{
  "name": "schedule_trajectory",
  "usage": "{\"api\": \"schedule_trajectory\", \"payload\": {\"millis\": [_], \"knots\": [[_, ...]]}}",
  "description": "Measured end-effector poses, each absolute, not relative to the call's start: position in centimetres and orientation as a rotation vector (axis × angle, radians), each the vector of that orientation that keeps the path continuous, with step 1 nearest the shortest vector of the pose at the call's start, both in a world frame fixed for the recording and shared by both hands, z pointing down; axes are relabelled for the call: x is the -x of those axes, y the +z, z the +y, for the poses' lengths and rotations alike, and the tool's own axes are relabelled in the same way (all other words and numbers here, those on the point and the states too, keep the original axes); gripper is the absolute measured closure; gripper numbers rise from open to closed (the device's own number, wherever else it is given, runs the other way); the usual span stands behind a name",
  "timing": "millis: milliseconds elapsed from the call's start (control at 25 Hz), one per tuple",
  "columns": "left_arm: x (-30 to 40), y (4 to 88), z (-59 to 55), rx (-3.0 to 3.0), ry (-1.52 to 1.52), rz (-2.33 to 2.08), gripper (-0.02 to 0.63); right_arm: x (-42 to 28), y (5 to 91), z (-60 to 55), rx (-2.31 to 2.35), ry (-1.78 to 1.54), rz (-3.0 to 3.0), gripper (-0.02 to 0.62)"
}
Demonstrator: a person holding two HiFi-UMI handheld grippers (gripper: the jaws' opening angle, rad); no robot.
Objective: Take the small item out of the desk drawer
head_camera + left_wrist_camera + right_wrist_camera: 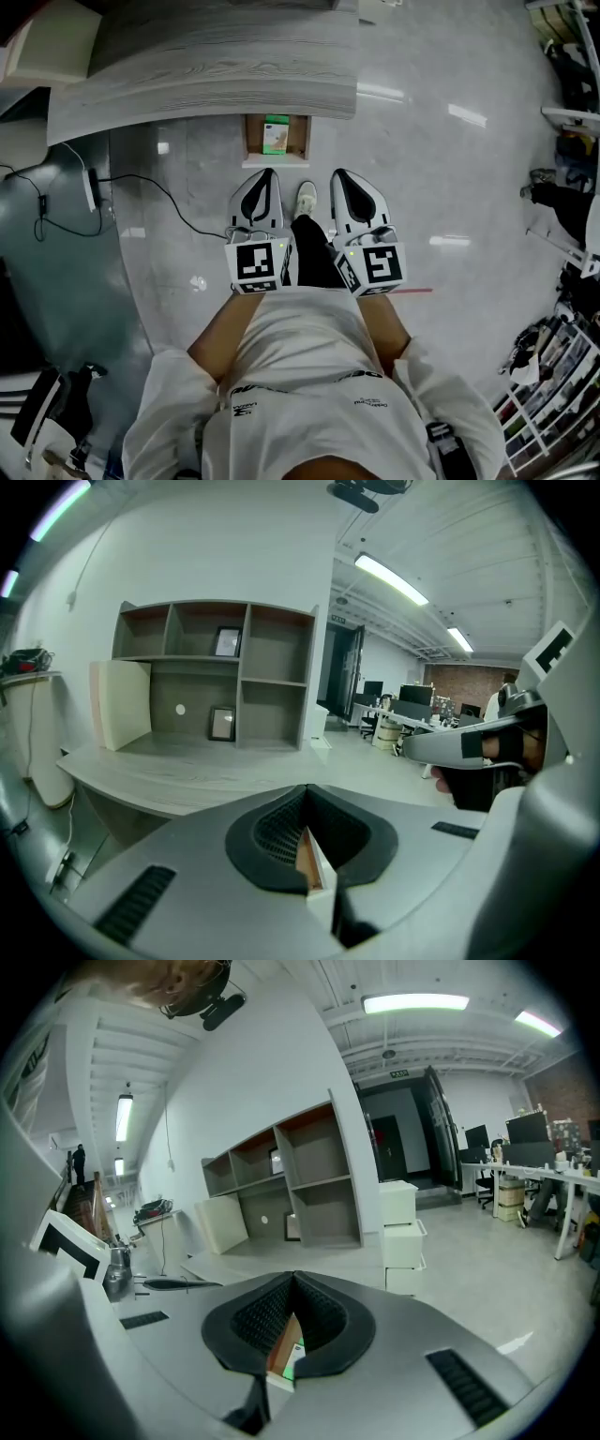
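Observation:
A small open wooden drawer [251,142] sticks out from under the grey wood-grain desk [206,66]. A small green-and-white item [276,134] lies inside it. My left gripper [265,176] and right gripper [340,176] hang side by side just short of the drawer, both pointing at it, jaws together and empty. In the left gripper view the left gripper [307,789] is shut, and a sliver of the drawer [307,860] shows below the tips. The right gripper [293,1276] is also shut, with the drawer [280,1342] and the green item [295,1363] seen under it.
A black cable and white power strip [90,190] lie on the glossy floor at left. The person's shoe [306,198] stands between the grippers. A cubby shelf [216,672] sits on the desk, white stacked drawers [401,1232] beside it. Racks [553,375] crowd the right edge.

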State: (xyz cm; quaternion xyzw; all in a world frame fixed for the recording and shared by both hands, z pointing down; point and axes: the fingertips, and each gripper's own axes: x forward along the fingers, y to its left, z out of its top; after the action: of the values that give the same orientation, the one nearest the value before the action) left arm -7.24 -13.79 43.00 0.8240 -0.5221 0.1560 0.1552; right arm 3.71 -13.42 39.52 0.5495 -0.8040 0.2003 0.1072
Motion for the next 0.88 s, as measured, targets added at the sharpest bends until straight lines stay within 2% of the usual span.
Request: {"api": "schedule_trajectory", "payload": {"millis": [560, 600, 680, 880], "knots": [[7.4, 51.4, -16.7, -2.237, 0.551, -1.506, 0.586, -4.4, 46.1, -15.2, -1.568, 0.669, -2.340, 0.563], [7.3, 52.1, -16.7, -2.228, 0.560, -1.500, 0.578, -4.4, 46.4, -15.2, -1.563, 0.671, -2.343, 0.563], [6.9, 53.5, -16.7, -2.209, 0.576, -1.477, 0.492, -4.3, 47.1, -15.2, -1.547, 0.674, -2.358, 0.563], [5.9, 56.5, -16.7, -2.156, 0.602, -1.440, 0.426, -4.7, 49.0, -14.6, -1.512, 0.675, -2.364, 0.563]]}}
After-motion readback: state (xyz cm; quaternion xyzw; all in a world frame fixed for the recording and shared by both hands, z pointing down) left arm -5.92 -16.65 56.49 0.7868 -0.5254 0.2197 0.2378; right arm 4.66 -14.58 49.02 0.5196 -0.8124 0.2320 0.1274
